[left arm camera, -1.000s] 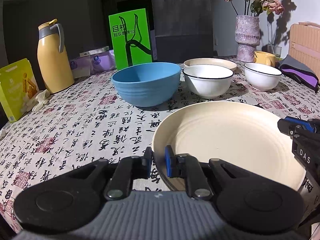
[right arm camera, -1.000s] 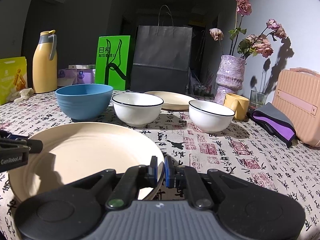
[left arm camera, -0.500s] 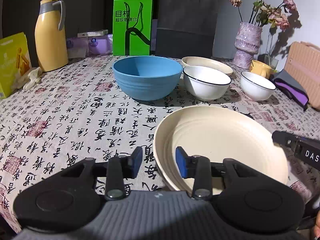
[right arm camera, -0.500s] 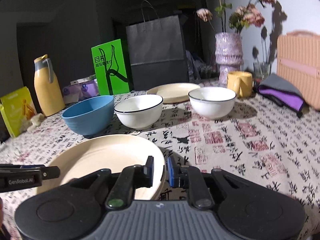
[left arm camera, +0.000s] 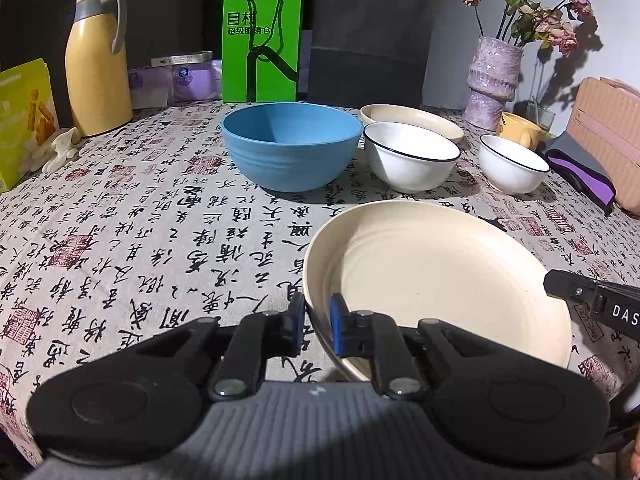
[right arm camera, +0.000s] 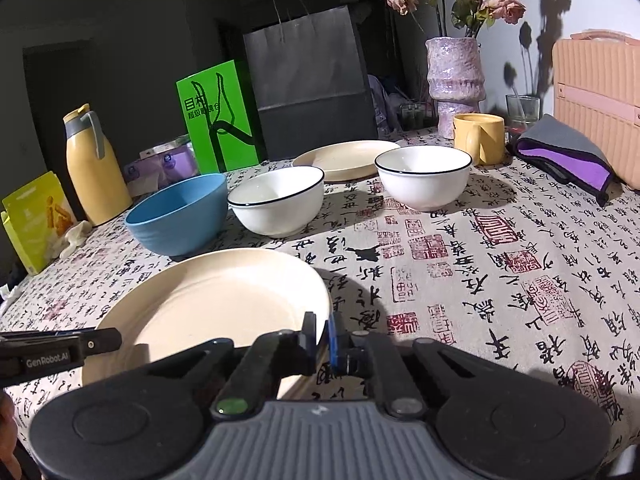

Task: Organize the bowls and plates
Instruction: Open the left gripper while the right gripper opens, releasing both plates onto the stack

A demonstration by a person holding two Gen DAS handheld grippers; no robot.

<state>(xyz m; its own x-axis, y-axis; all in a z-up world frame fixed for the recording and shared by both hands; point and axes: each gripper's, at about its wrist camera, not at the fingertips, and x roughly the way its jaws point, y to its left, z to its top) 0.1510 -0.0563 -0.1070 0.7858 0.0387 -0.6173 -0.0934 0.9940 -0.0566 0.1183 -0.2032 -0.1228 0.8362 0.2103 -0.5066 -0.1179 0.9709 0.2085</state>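
The left gripper [left arm camera: 315,322] has reopened and now closes again on the plate [left arm camera: 436,276] rim; the right gripper [right arm camera: 320,334] clamps the opposite rim, ready for a two-handed lift

Looked like someone's home dining table: calligraphy tablecloth [left arm camera: 160,208], vase [right arm camera: 454,80] of dried flowers, thermos [left arm camera: 98,60], bowls everywhere.

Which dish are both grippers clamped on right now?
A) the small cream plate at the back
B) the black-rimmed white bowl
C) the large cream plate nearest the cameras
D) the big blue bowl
C: the left gripper pinches one side of the large cream plate's rim, and the right gripper is shut on the opposite side, while the other dishes stand untouched.
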